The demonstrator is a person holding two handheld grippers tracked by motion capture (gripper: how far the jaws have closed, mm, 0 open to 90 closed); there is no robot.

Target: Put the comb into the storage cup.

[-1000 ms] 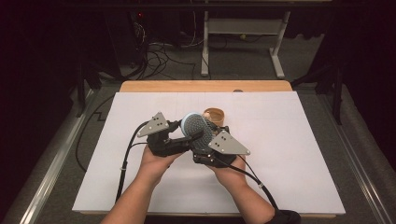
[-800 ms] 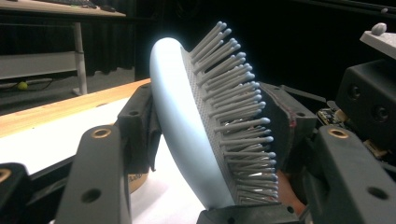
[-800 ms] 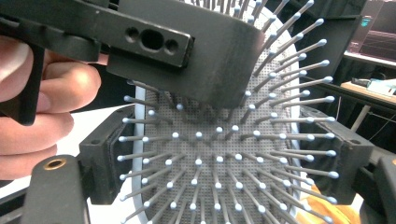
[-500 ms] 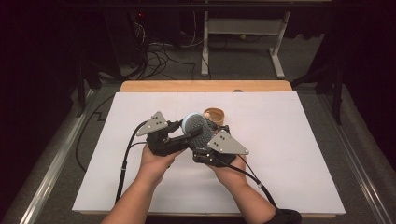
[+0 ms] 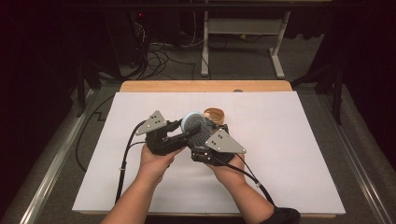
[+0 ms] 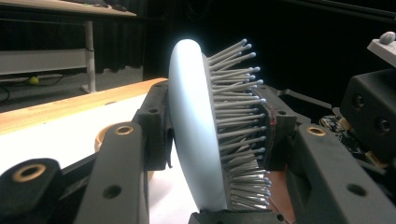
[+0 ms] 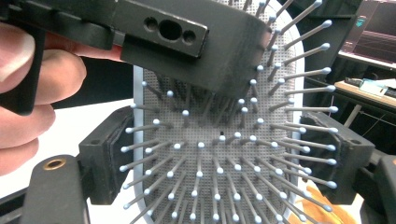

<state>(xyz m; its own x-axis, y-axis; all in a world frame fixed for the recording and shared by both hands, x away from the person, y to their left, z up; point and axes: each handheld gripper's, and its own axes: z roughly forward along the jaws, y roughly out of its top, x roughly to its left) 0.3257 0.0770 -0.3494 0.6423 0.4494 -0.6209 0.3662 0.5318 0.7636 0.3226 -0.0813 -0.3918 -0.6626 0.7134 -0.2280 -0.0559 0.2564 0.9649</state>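
1. Item: hairbrush [image 5: 195, 128], pale blue back, grey pad with ball-tipped bristles. We are holding it off the table [image 5: 299, 140], over the middle of the white sheet, between our two hands.

2. Right tool [image 5: 204, 145]: we are gripping the brush across its width. In the right gripper view the two jaws are pressing on the left and right edges of the brush head [image 7: 219, 154], bristles facing the camera.

3. Left tool [image 5: 180, 135]: its jaws have just been closing on the brush. In the left gripper view one jaw is lying against the smooth back [image 6: 191, 135] and the other is pushing into the bristle tips, so it is clamping the head front to back.

4. Key relation: the two grips are crossing each other on the same head. The left tool is coming in from the left and slightly above the right one; its jaw is covering the upper bristles in the right gripper view.

5. Long axis: the brush is running away from us, toward the far edge, tip up and tilted.

6. Nearby: a small wooden bowl [image 5: 215, 114] is sitting just beyond the brush tip, on the table.

7. Judgement: either tool could now be letting go without the brush dropping; both are equally near.
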